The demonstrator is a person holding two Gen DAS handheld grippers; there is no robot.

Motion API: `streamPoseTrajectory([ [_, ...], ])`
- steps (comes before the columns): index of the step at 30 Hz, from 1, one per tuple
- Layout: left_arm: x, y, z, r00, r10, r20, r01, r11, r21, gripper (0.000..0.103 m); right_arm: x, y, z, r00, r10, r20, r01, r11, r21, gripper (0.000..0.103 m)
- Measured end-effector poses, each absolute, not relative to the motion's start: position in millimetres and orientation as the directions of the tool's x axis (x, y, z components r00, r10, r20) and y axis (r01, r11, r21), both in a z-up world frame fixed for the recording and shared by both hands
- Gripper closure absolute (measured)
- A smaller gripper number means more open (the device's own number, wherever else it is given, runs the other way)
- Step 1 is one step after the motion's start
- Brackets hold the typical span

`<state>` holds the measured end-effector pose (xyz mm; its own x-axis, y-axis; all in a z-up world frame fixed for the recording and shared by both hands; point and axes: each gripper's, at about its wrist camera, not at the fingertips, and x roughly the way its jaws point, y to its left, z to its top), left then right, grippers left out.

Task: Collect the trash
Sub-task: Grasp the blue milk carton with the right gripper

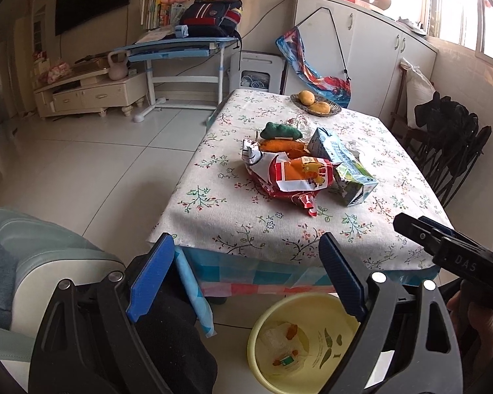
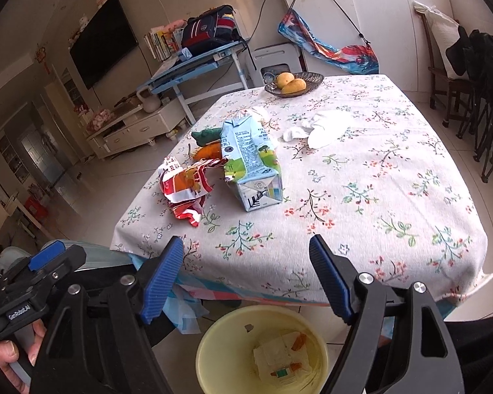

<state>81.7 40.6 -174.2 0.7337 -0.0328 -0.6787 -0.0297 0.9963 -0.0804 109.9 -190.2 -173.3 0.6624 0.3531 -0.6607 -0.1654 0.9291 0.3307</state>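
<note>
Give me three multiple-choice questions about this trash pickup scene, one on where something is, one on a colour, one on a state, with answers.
1. Where is the waste bin?
A. On the table
B. On the floor at the table's near edge
C. On the desk

2. What colour is the bin?
A. Pale yellow
B. Red
C. Black

3. How does the milk carton rest?
A. Upright
B. Lying on its side
C. Held in a gripper

Answers:
1. B, it sits on the tiles below the tablecloth edge.
2. A, its rim and wall are pale yellow.
3. B, it lies on the cloth beside the crumpled snack wrapper; the left gripper and right gripper are open and empty.
</note>
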Motion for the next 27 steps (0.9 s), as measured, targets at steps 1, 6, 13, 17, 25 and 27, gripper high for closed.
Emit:
streamPoseTrajectory([
  [1, 85.7, 41.5, -174.2, 0.734, -0.033, -0.678, -0.033, 0.996, -0.085, 0.017, 116.6, -187.8, -175.3, 0.658, 0.348, -0.668, -0.166, 0.932, 0.322, 0.027],
  [6, 107.3, 45.7, -176.3, 0.731, -0.045, -0.681, -0.035, 0.994, -0.103, 0.016, 145.3, -179.0, -183.8, 0.636, 0.330, -0.698, -0.172, 0.942, 0.289, 0.027],
  [13, 142.4, 47.4, -177.3, 0.730, -0.049, -0.682, -0.040, 0.993, -0.114, 0.015, 174.5, -166.7, -198.2, 0.615, 0.303, -0.728, -0.193, 0.953, 0.234, 0.027],
  [17, 170.3, 51.3, -167.6, 0.747, -0.058, -0.662, -0.016, 0.994, -0.104, 0.015, 188.5, -159.5, -202.7, 0.608, 0.301, -0.735, -0.211, 0.953, 0.215, 0.027],
  [25, 256.1, 32.8, -162.8, 0.749, -0.112, -0.654, 0.196, 0.979, 0.057, 0.014, 204.7, -167.8, -208.5, 0.572, 0.326, -0.753, -0.213, 0.945, 0.247, 0.047],
  [27, 277.8, 25.1, -167.4, 0.733, -0.119, -0.670, 0.243, 0.965, 0.095, 0.014, 203.6, -174.1, -207.1, 0.563, 0.326, -0.760, -0.201, 0.945, 0.257, 0.047],
])
